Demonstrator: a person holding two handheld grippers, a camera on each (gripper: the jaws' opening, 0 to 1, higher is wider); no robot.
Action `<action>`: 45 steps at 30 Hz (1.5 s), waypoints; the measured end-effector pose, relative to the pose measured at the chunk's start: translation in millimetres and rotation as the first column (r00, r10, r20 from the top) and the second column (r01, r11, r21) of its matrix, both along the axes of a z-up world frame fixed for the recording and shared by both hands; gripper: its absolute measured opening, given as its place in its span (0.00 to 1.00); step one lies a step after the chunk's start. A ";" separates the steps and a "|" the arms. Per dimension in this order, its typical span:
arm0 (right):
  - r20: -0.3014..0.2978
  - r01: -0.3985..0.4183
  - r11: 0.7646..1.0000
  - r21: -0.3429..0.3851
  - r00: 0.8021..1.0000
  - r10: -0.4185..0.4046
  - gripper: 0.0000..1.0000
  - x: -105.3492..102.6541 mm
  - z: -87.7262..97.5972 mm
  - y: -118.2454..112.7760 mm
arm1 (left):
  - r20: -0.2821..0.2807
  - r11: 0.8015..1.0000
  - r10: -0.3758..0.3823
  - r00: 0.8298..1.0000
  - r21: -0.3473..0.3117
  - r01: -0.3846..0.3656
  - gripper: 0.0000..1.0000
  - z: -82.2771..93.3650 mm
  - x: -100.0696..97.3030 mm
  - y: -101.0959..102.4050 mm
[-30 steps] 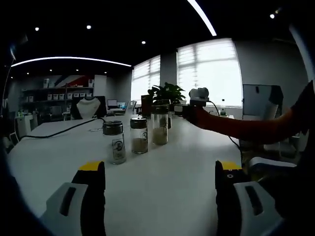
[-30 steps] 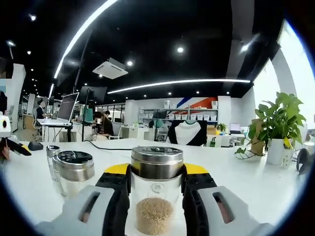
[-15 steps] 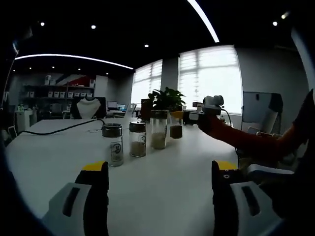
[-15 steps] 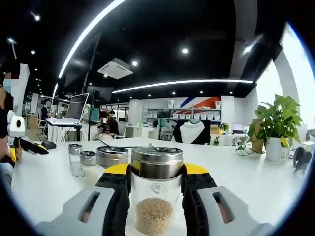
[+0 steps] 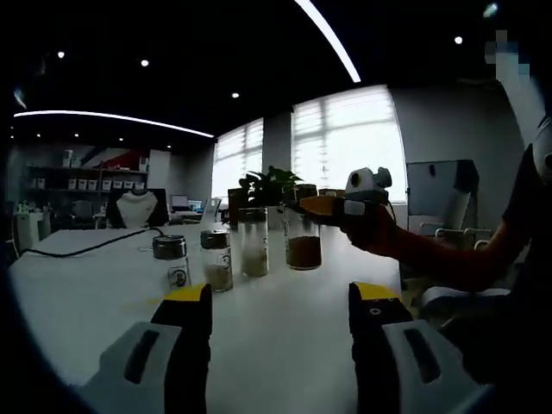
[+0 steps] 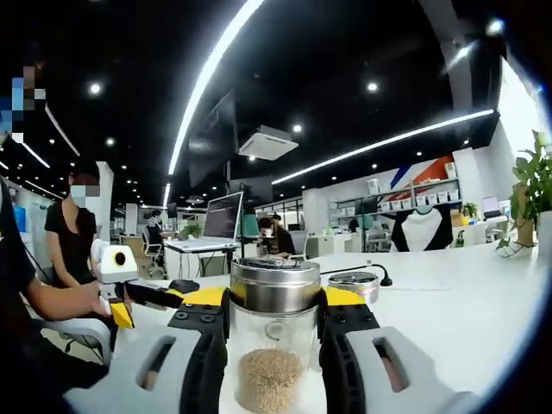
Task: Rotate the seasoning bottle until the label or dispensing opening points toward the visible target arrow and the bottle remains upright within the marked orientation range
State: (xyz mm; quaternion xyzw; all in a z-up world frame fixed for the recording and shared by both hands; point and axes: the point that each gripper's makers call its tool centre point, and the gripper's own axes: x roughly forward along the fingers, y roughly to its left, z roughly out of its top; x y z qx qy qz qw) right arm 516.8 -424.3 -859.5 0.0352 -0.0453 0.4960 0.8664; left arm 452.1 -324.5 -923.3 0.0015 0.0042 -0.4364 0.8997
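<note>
Open-plan office, dark ceiling with strip lights, bright windows; work surface is a long white table (image 5: pixel 285 302).

Progress, judged from the views: the grasp is made, the turn seems under way, and I cannot tell how far it has gone. No target arrow or marked range is visible in either view, and the label side and opening of the held bottle cannot be read. Left to do: bring label or opening to the arrow, check the bottle is upright, release.

Left gripper view, left to right: a black cable runs along the far left of the table. A row of three jars (image 5: pixel 216 259) stands mid-table: two short shakers, then a taller one with pale contents. Just right of the row stands the bottle (image 5: pixel 304 243), dark fill, upright and apparently resting on the table, with the right gripper (image 5: pixel 321 205) at its cap. A plant sits behind, toward the far edge.

Left gripper (image 5: pixel 278 321): jaws spread wide, nothing between them, low over the near part of the table.

Right gripper view: the left gripper is at far left. In the centre, the jaws are clamped on the bottle just below its metal lid, touching the glass on both sides. Another lidded jar (image 6: pixel 355 281) stands just behind, right.
</note>
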 end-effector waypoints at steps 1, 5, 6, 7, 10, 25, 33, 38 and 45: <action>-0.002 -0.018 1.000 -0.002 1.000 0.018 0.38 -4.3 -1.7 5.7 | -0.009 1.000 -0.004 1.000 0.003 0.004 0.69 -1.5 -0.2 -1.4; -0.017 -0.067 0.998 -0.005 0.998 0.067 0.38 -15.2 -8.3 21.3 | -0.041 1.000 -0.002 0.999 -0.014 0.001 0.67 -4.4 -0.8 -4.1; -0.021 -0.072 0.997 -0.001 0.997 0.072 0.38 -16.4 -9.3 24.1 | -0.049 1.000 -0.012 0.999 -0.010 0.011 0.67 -5.3 -1.7 -5.8; -0.028 -0.087 0.996 -0.006 0.996 0.087 0.38 -19.3 -10.7 28.0 | -0.045 0.999 -0.036 0.998 0.001 0.036 0.67 -6.3 -5.1 -9.2; -0.029 -0.105 0.994 -0.007 0.994 0.105 0.38 -24.9 -10.7 34.3 | -0.029 0.998 -0.046 0.999 0.036 0.047 0.69 -8.0 -8.6 -14.4; -0.050 -0.356 0.933 0.048 0.932 0.358 0.38 -83.5 -5.2 77.7 | -0.033 0.992 -0.123 0.992 0.010 0.124 0.69 -6.9 -21.4 -32.5; -0.030 -0.528 0.841 0.121 0.845 0.534 0.38 -121.6 2.5 88.9 | 0.007 0.968 -0.250 0.968 -0.004 0.250 0.58 2.1 -44.4 -51.4; -0.011 -0.577 0.800 0.166 0.810 0.587 0.38 -132.1 11.4 86.5 | 0.010 0.938 -0.336 0.942 -0.084 0.336 0.52 12.7 -59.1 -57.7; -0.012 -0.584 0.790 0.187 0.802 0.597 0.38 -132.6 11.5 85.0 | -0.031 0.939 -0.322 0.946 -0.136 0.315 0.44 14.2 -52.7 -52.4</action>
